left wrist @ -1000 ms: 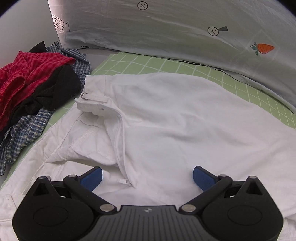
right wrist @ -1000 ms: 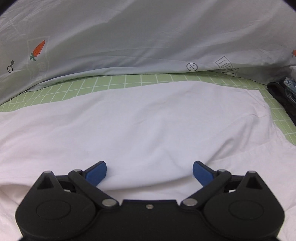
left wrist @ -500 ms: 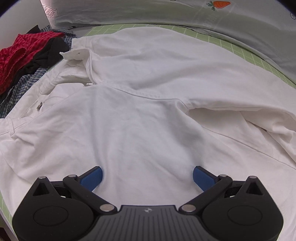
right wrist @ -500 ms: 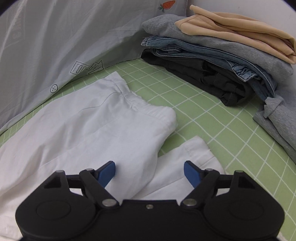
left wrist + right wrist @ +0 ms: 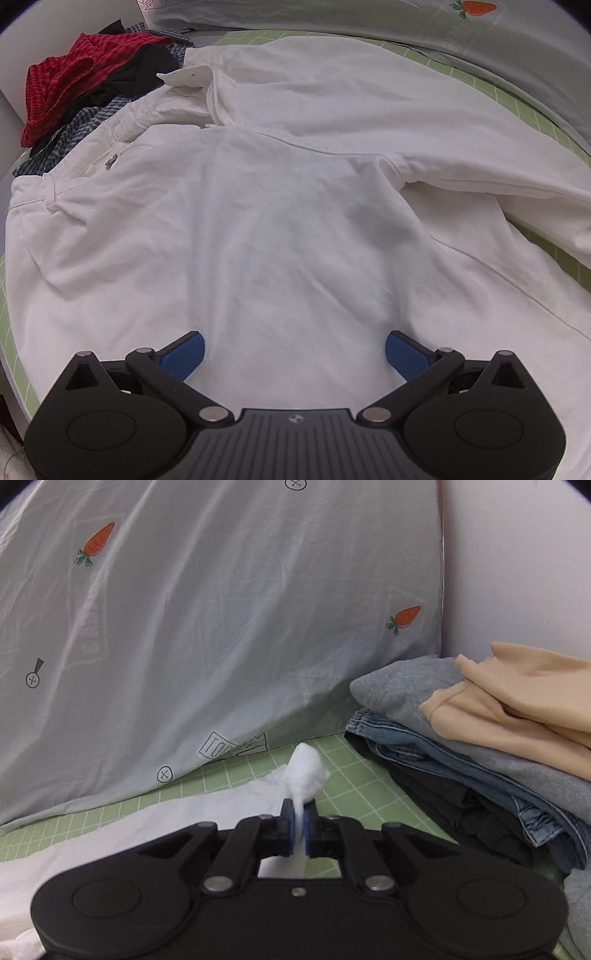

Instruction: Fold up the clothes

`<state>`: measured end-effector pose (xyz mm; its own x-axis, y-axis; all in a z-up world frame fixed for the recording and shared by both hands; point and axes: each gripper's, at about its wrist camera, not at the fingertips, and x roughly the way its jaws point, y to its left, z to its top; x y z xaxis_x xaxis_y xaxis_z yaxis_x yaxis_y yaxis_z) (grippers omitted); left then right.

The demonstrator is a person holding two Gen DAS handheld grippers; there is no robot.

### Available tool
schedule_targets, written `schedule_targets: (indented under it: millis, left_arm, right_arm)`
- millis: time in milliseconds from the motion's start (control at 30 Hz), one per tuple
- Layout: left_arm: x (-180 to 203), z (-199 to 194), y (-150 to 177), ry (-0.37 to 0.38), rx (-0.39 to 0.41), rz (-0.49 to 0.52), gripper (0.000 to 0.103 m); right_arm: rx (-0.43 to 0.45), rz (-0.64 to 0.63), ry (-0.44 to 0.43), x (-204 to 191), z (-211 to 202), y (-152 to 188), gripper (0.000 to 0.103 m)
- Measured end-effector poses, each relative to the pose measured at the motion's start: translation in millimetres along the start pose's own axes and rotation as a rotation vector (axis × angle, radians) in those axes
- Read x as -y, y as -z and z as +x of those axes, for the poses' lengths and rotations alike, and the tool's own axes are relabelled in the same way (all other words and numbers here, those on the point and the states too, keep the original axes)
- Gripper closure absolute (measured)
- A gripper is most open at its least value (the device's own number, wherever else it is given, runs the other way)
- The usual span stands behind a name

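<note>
Left gripper [image 5: 293,349] fingers spread wide, nothing between the blue pads [image 5: 183,354]; it hangs just over the near part of the white trousers [image 5: 280,221], contact with the cloth unclear; trousers spread across the green grid mat [image 5: 532,110], waistband end toward the far left, one leg running off to the right; beyond the waistband a loose heap of unfolded clothes [image 5: 85,85], red check on top of black and blue plaid; grey carrot-print pillow [image 5: 480,33] along the far edge.

Right gripper [image 5: 299,827] pinching a bunched end of the white trousers, cloth sticking up past the fingertips; the rest trails down-left over the mat; folded stack [image 5: 491,731] just right, beige on grey on denim on black; pillow behind, wall [image 5: 517,561] far right.
</note>
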<state>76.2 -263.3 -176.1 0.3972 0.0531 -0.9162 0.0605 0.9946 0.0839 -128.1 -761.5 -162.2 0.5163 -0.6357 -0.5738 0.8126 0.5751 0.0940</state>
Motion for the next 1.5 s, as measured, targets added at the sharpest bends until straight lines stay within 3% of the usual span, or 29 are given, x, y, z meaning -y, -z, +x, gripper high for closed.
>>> schedule_targets:
  millis: [33,100,300,500,567,600,800,900,1000,1133,1267,1400,1500]
  left_arm:
    - [-0.2,0.0,-0.7,-0.001,-0.002,-0.003,0.000]
    - [-0.1,0.0,-1.4,-0.002,-0.004,-0.004,0.000]
    - [0.7,0.6,-3.1,-0.004,-0.008,-0.001,0.000]
    - [2.0,1.3,-7.2,-0.001,-0.014,0.018,0.000]
    - [1.1,1.6,-7.5,0.003,-0.016,0.016,0.000]
    - [0.6,1.8,-7.9,0.005,-0.016,0.014,0.000]
    - [2.9,1.1,-7.5,0.002,-0.012,0.009,0.000]
    - [3.3,1.4,-7.6,0.002,-0.013,0.008,0.000]
    - [3.5,1.5,-7.8,0.001,-0.012,0.008,0.000]
    - [3.2,1.6,-8.3,0.003,-0.017,0.005,0.000]
    - [2.5,2.1,-8.5,0.003,-0.021,0.004,0.000]
    - [2.5,2.6,-8.4,0.002,-0.024,0.002,0.000]
    - [3.2,2.2,-7.9,-0.003,-0.023,0.002,0.000]
  right_arm:
    - [-0.059,-0.015,0.038,2.9,13.0,5.9,0.082]
    - [-0.167,-0.006,0.115,12.4,32.7,20.8,0.069]
    - [-0.175,0.186,0.126,51.7,12.9,55.9,0.069]
    - [-0.176,0.278,0.066,56.5,10.4,71.9,0.069]
    - [-0.186,0.252,0.062,46.8,19.3,71.8,0.079]
    - [-0.189,0.233,0.061,40.9,24.1,71.4,0.090]
    - [-0.192,-0.099,0.169,-18.3,55.6,63.5,0.093]
    - [-0.195,-0.153,0.176,-28.2,67.2,60.9,0.089]
    - [-0.181,-0.047,0.142,-14.6,58.5,55.1,0.087]
    - [-0.090,0.167,0.104,21.8,22.7,53.5,0.064]
    - [-0.035,0.335,0.129,61.7,-2.8,60.9,0.064]
    - [-0.103,0.358,0.184,83.1,3.2,72.2,0.069]
    - [-0.144,0.391,0.124,83.4,10.6,79.4,0.068]
